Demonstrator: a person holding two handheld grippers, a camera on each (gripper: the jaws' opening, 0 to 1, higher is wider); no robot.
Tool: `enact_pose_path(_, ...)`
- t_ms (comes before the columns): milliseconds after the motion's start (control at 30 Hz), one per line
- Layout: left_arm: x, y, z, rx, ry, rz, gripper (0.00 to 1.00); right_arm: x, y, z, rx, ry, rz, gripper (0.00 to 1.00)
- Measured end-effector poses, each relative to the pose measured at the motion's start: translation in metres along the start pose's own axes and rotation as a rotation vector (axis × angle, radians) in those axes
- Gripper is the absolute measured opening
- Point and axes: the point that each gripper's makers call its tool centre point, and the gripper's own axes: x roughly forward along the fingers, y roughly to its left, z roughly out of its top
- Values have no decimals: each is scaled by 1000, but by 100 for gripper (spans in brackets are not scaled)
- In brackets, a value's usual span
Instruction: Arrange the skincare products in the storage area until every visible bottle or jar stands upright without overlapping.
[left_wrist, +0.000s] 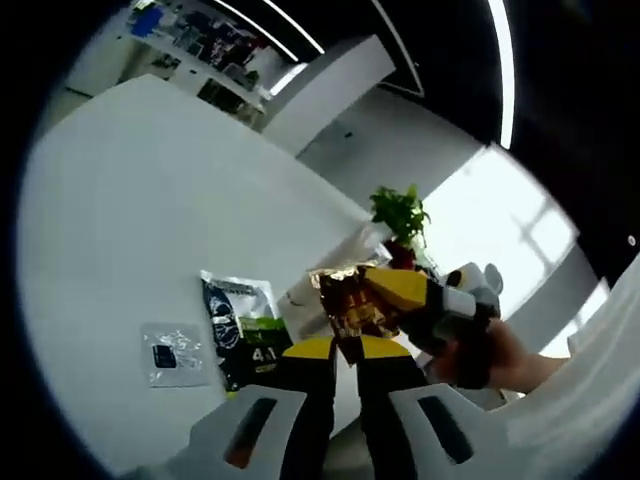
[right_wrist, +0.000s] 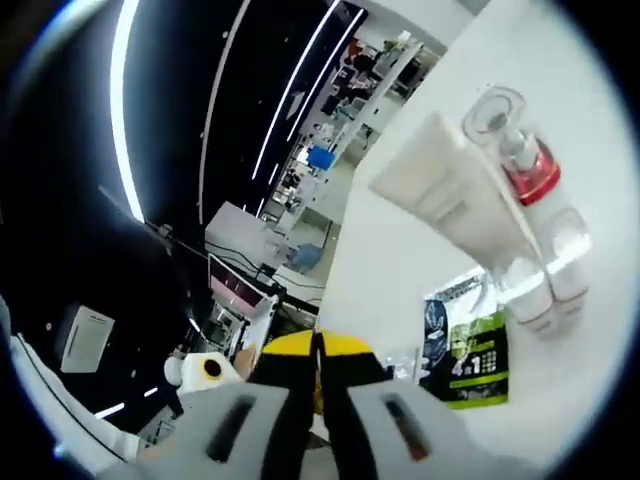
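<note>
Both hand-held grippers (left_wrist: 345, 360) (right_wrist: 318, 370) pinch a gold sachet (left_wrist: 345, 305).

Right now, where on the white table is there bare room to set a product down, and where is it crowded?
In the left gripper view, the white table lies bare beyond the dark sachet and the small clear packet, toward the far edge. It is crowded near the left gripper, where the right gripper holds a gold packet. In the right gripper view, the white tube and pump bottle cluster together.

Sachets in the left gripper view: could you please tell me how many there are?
3: a small clear sachet flat on the table, a dark green-labelled sachet beside it, and a gold-brown sachet between the claws. Others may be hidden.
</note>
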Motion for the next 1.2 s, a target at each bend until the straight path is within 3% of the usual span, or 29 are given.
enact_pose_path(333,-4,25,2,-20,2,69,0,21,-13,-10,-300,81,-102,1)
enact_pose_path(600,-8,47,6,-53,5,116,0,35,-27,-17,-456,155,-166,1)
enact_pose_path(767,-8,59,10,-62,7,138,0,49,-33,-19,-603,188,-186,1)
enact_pose_path(967,-8,80,15,-64,10,183,0,70,-40,-24,-699,227,-198,1)
enact_pose_path(1067,-9,92,16,-70,16,215,0,80,-46,-27,-681,235,-213,1)
enact_pose_path(1200,-9,107,17,-59,24,248,0,91,-52,-32,-726,256,-229,1)
